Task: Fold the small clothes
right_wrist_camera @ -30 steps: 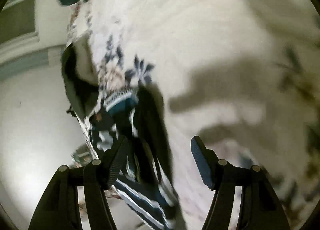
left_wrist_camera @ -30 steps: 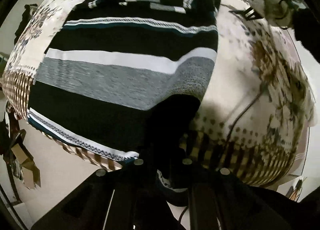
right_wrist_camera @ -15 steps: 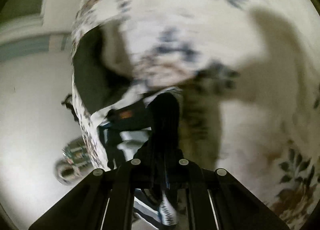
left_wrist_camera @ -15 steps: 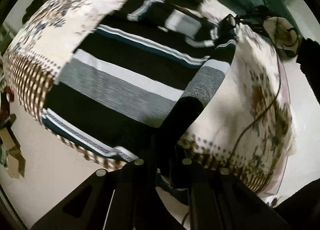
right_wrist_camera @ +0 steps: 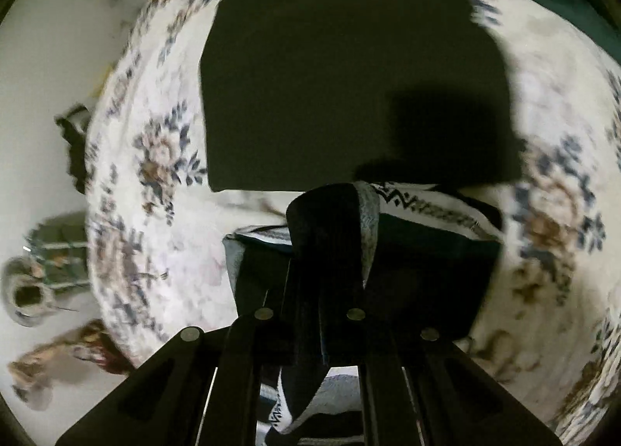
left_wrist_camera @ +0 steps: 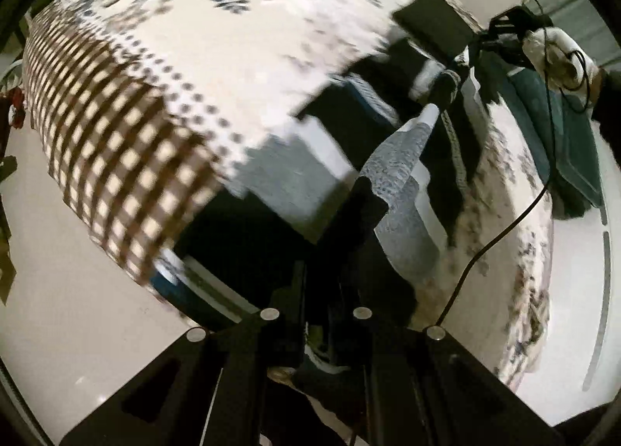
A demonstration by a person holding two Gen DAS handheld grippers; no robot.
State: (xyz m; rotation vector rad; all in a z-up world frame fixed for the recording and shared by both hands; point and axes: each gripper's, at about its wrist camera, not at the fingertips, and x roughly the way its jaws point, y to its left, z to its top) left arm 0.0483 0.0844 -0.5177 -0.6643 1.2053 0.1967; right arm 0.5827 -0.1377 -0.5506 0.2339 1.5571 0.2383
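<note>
Since a second ago the right tongs clamped the striped garment and both tongs, left tongs also gripping it, lifted one edge over; the fold is only begun.

No readable text, labels, brands or numbers in either wrist view. Only markings are woven patterns: a zigzag band on the striped garment at centre right of the right wrist view, and floral/check print on the bedsheet, motion-blurred.
</note>
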